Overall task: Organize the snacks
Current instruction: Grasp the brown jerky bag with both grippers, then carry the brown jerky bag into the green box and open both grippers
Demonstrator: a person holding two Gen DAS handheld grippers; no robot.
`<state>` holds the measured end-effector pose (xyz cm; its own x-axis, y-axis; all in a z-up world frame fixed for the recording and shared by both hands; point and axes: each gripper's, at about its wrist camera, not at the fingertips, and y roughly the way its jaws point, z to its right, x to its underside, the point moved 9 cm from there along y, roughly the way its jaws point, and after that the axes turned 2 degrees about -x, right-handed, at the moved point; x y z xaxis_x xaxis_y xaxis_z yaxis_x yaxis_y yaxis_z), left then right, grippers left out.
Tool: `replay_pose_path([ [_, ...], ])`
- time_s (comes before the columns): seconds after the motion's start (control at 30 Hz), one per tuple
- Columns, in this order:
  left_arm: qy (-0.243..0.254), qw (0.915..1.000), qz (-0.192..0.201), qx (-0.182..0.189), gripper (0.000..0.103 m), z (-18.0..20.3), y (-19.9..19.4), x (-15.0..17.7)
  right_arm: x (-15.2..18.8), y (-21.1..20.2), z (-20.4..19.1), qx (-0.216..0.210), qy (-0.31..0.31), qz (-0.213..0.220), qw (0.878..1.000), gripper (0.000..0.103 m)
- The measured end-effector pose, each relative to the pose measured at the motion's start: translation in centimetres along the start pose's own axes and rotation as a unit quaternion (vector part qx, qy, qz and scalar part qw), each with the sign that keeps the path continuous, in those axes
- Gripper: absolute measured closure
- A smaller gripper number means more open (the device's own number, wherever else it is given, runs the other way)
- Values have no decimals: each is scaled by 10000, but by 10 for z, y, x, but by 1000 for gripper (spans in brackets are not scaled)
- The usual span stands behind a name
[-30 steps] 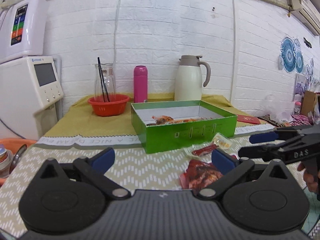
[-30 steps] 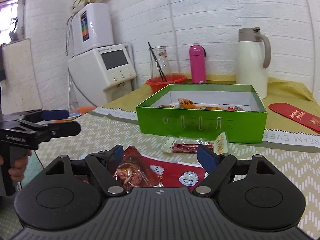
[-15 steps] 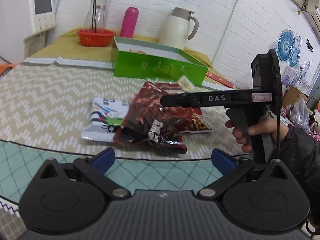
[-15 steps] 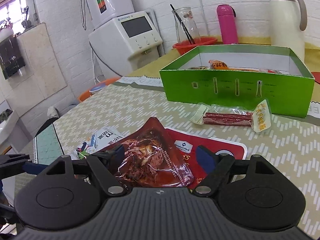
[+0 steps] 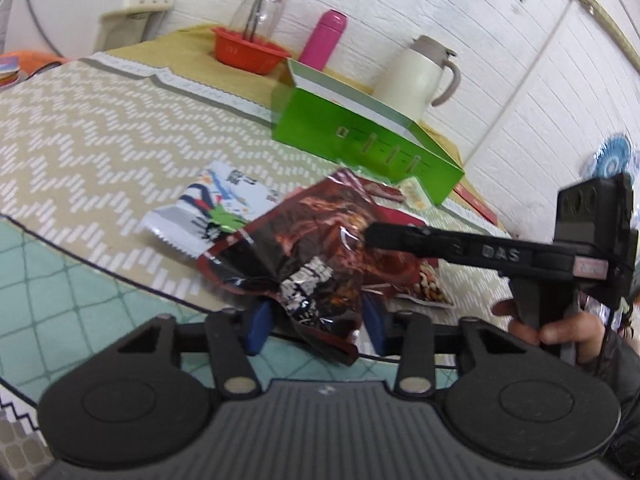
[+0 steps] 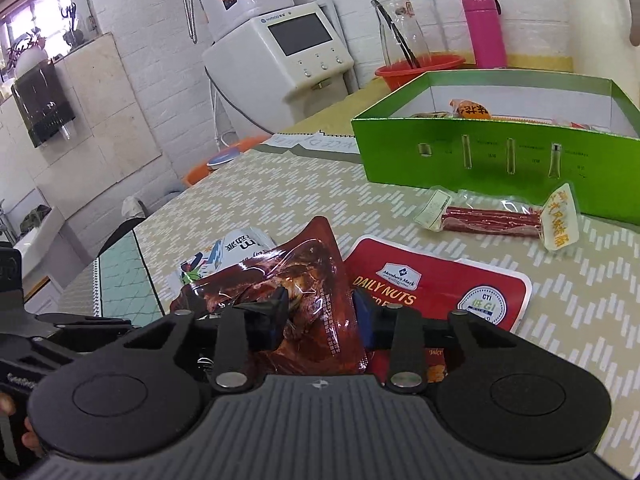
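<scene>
Crumpled dark-red snack pouch (image 5: pixel 316 248) atop other packets

Right gripper (image 6: pixel 316 316) jaws just closing around dark red snack pouch (image 6: pixel 304 280); green box (image 6: pixel 500 156) beyond.

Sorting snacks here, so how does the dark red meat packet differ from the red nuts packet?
The meat packet is crumpled, glossy and part see-through; the nuts packet is flat and opaque. The meat packet sits between both claws and overlaps the nuts packet, which lies on the table. Both are outside the green box.
</scene>
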<state>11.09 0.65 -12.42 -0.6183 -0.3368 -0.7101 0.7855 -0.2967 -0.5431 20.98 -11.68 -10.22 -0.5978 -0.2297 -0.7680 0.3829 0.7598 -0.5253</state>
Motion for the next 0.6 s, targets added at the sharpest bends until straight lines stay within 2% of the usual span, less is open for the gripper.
replay_pose_path([
  [0.03, -42, 10000, 16, -38, 83, -4, -1, -1, 2, -2, 1, -46, 97, 3, 9999, 44],
  [0.1, -63, 9999, 27, -88, 90, -10, -2, -2, 5, -4, -1, -19, 186, 36, 9998, 52],
  [0.13, -29, 10000, 36, -86, 90, -11, -3, -2, 6, -6, -3, 42, 207, 69, 9998, 62],
  [0.17, -1, 10000, 36, -81, 90, -12, -3, -3, 7, -8, -4, 103, 277, 114, 9995, 65],
  [0.33, 176, 9998, 103, -44, 90, -13, -9, 0, 11, -19, -24, 532, -9, 344, 9980, 75],
  [0.43, 250, 9994, 226, 26, 90, -13, -21, 0, 4, -33, -36, 474, -24, 594, 9971, 82],
  [0.6, 420, 9975, 545, 175, 90, -2, -39, -16, -12, -53, -47, 435, -89, 864, 9953, 83],
])
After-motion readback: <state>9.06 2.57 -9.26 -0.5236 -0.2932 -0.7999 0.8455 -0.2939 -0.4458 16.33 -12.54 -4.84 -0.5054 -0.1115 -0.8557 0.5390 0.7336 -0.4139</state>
